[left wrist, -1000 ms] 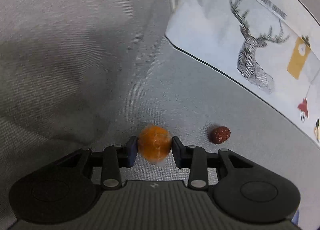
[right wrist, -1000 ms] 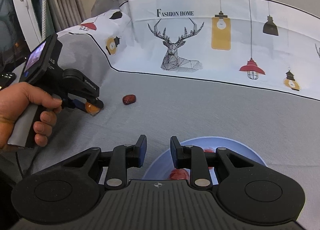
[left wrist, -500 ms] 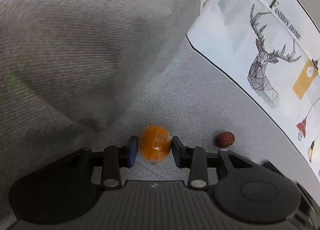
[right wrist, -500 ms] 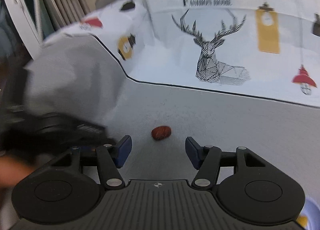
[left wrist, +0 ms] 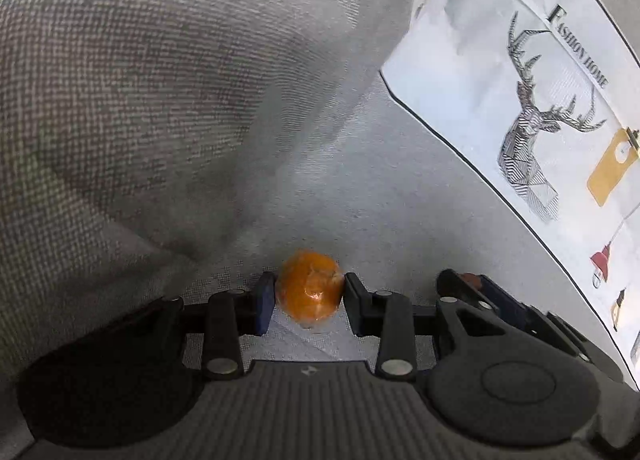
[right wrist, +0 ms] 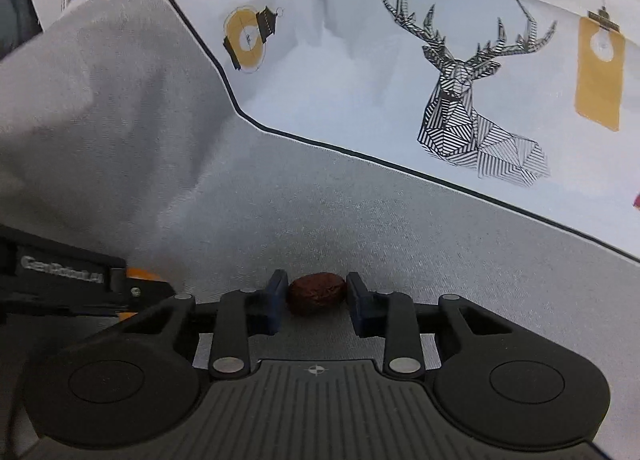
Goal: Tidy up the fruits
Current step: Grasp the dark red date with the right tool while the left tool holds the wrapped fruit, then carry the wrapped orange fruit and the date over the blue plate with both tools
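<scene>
**Both grippers on fruit**

While the left gripper [left wrist: 309,302] is clamping the orange fruit [left wrist: 310,289] on the grey cloth [right wrist: 400,228], the right gripper [right wrist: 317,302] is closing its jaws around the dark red date [right wrist: 317,294] just beside it — pads nearly touching. Beyond, the deer print [right wrist: 468,92] is lying toward the cloth's far edge.

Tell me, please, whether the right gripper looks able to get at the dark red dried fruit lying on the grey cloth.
Probably yes. The dark red dried fruit already lies between the closing jaws of the right gripper, nothing blocking it. The left gripper, holding the orange fruit, sits beside it, apart.
</scene>
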A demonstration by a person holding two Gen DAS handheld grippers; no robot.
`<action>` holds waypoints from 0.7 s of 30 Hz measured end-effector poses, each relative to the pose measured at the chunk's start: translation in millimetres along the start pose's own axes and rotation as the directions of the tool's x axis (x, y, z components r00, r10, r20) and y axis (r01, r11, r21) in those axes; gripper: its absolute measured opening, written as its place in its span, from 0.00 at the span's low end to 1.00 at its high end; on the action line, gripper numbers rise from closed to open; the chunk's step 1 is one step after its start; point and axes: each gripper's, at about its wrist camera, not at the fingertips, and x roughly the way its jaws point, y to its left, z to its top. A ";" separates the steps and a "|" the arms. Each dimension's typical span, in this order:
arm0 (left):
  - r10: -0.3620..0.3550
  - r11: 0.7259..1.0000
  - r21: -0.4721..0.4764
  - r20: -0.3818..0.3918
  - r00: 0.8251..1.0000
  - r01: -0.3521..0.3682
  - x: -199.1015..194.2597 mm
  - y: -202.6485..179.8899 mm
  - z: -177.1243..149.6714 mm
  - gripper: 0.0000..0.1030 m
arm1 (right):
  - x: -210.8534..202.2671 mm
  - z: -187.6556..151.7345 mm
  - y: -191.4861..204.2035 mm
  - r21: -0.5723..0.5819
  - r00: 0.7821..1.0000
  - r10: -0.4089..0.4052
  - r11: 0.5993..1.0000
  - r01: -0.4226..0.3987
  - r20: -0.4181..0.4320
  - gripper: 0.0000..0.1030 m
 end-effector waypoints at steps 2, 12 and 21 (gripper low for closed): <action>-0.009 1.000 0.014 -0.003 1.000 0.009 -1.7 -3.7 -4.3 0.39 | -17.0 -0.7 -2.0 0.009 1.000 -0.007 1.000 0.007 0.024 0.32; -0.075 0.977 0.205 0.062 0.995 0.061 -39.8 -34.4 -35.3 0.39 | -178.6 -48.1 -29.6 0.103 0.978 -0.026 0.995 0.005 0.205 0.32; -0.197 0.927 0.336 0.064 0.978 0.165 -119.8 -51.8 -97.0 0.39 | -259.3 -153.2 -68.5 0.289 0.967 -0.080 0.957 0.008 0.240 0.32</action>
